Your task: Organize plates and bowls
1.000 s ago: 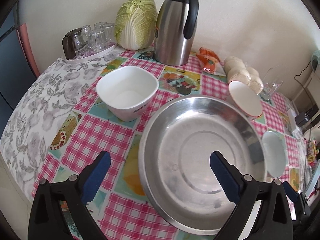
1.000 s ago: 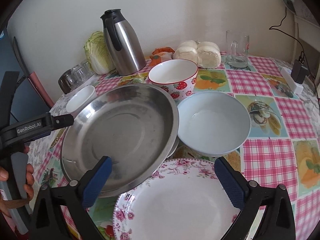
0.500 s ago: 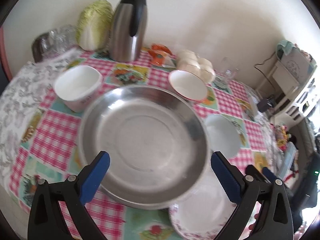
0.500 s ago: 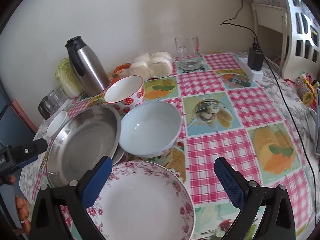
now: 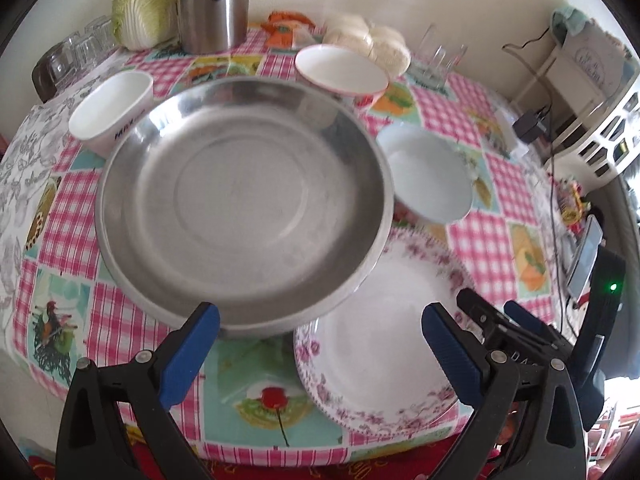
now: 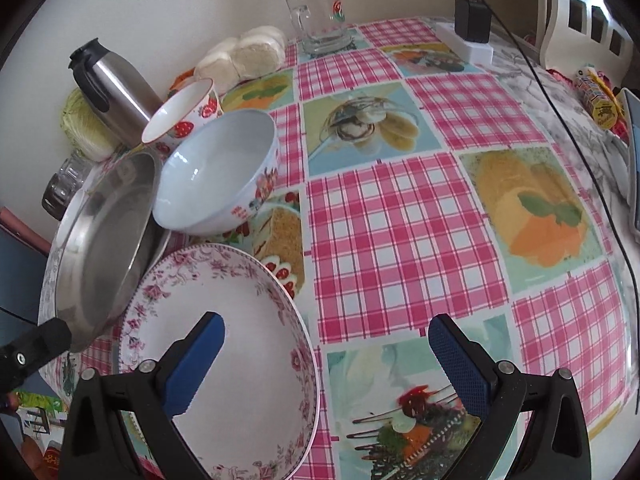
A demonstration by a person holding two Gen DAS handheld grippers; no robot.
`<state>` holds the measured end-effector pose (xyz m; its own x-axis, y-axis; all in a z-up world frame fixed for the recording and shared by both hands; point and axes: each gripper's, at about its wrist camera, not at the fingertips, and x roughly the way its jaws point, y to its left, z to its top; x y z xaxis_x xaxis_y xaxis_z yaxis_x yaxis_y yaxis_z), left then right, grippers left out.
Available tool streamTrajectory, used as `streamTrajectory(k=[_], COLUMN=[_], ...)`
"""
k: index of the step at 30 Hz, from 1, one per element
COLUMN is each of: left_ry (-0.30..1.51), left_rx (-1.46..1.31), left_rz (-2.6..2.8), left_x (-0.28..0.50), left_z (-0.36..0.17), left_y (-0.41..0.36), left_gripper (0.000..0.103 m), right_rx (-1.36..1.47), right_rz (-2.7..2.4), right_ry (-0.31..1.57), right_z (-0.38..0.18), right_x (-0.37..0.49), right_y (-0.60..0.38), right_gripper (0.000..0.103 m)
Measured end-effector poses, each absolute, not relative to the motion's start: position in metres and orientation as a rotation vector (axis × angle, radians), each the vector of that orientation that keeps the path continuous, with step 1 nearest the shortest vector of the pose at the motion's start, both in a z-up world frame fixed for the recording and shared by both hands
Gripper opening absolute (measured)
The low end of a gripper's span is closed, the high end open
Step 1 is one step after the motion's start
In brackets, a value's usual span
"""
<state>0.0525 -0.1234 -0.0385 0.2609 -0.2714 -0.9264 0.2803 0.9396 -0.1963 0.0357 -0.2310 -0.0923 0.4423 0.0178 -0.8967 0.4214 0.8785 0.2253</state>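
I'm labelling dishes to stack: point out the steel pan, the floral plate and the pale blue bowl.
steel pan (image 5: 240, 208), left wrist view, flat inner base.
floral plate (image 6: 224, 320), right wrist view, white centre.
pale blue bowl (image 6: 212, 176), right wrist view, inside wall.

Steel pan (image 5: 240, 200) left of floral plate (image 5: 384, 344), overlapping.
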Motion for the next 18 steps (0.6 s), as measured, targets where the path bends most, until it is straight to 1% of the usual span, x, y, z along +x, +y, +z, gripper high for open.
streamTrajectory(k=[10, 18], left_ry=[1.263, 1.334], left_rx=[0.067, 0.069], left_rz=[-0.372, -0.389], left_x=[0.035, 0.025], left_z=[-0.046, -0.065], left_y=[-0.132, -0.139], left_gripper=[0.101, 0.101], right_rx=[0.440, 0.441], right_rz=[-0.241, -0.231], right_ry=[1.151, 1.188], right_z=[-0.099, -0.108], right_x=[0.037, 0.039], right_y=[-0.225, -0.225], right_gripper=[0.103, 0.103])
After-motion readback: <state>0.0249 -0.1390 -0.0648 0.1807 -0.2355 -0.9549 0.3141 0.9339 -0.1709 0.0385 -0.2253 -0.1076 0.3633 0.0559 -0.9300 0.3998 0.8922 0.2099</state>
